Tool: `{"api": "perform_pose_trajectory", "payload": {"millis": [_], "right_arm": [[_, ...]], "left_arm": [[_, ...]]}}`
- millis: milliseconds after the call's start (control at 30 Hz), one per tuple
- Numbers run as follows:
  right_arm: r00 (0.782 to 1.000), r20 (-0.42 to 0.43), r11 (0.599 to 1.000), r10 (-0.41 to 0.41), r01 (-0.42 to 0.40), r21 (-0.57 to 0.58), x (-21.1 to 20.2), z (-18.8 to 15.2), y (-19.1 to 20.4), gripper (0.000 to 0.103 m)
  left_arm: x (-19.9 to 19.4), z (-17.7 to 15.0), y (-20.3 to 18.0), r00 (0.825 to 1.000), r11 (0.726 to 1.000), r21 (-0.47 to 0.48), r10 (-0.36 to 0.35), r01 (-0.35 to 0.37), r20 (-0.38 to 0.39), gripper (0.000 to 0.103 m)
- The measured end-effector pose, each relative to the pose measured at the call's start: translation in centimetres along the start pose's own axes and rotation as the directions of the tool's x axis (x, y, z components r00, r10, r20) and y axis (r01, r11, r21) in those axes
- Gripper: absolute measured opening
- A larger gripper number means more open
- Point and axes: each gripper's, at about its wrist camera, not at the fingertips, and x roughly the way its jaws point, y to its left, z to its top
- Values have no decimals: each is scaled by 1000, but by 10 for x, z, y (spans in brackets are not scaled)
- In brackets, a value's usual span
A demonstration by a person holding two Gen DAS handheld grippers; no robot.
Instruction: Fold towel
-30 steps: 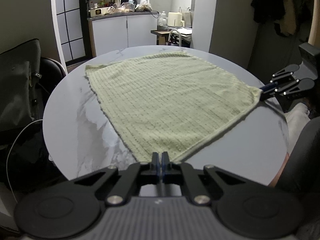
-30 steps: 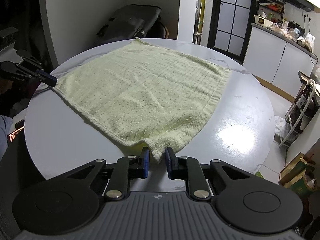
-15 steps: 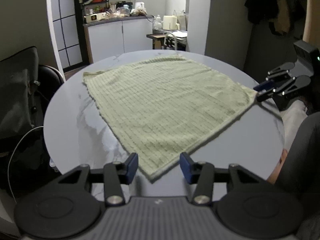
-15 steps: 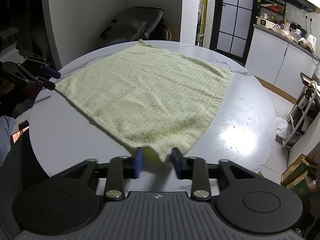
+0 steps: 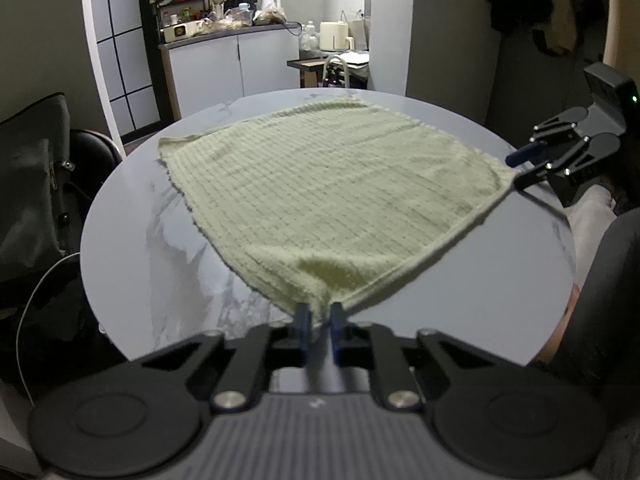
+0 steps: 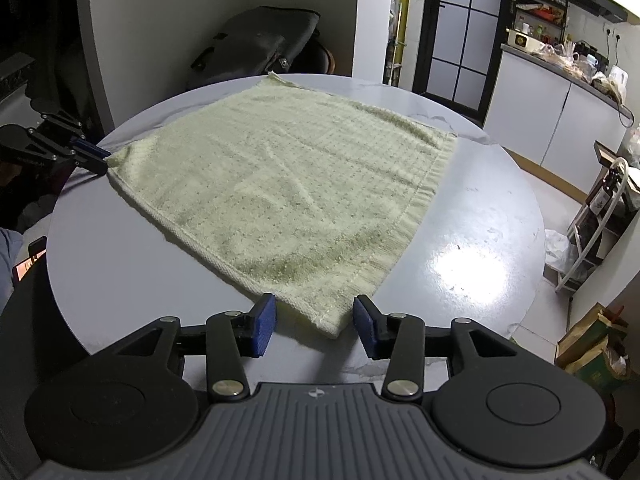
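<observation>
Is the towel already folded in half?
No, the towel lies spread out flat in a single layer on the round table, with all its edges showing.

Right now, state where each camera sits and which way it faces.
Left wrist: on the left gripper, looking down across the towel on the round table; its shut fingers pinch a corner.
Right wrist: on the right gripper, open around another corner.
Shared: towel, table, each other's gripper.
</observation>
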Motion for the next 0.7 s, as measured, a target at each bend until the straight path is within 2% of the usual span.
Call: {"api": "perform_pose_trajectory", "payload": {"millis": [67,133,200,700], "right_arm": [[1000,3,1000,-5,4,11,0,0,-2,37],[1000,2,1000,-6,6,4,0,0,-1,19],[1000,-5,1000,-16,16,-18,-1,1,4,9],[999,27,998,-28,29,-53,-21,6,12,8]], "left_arm": [[1,1,-1,1000,1000,-2,-1,1,-1,4],[1,2,-1,1000,1000,-12,-8,8,-5,3],[1,3,-1,1000,1000,-14,-11,11,-9,3],[-14,4,-5,1000,1000,-18,-25,25,-9,2]]}}
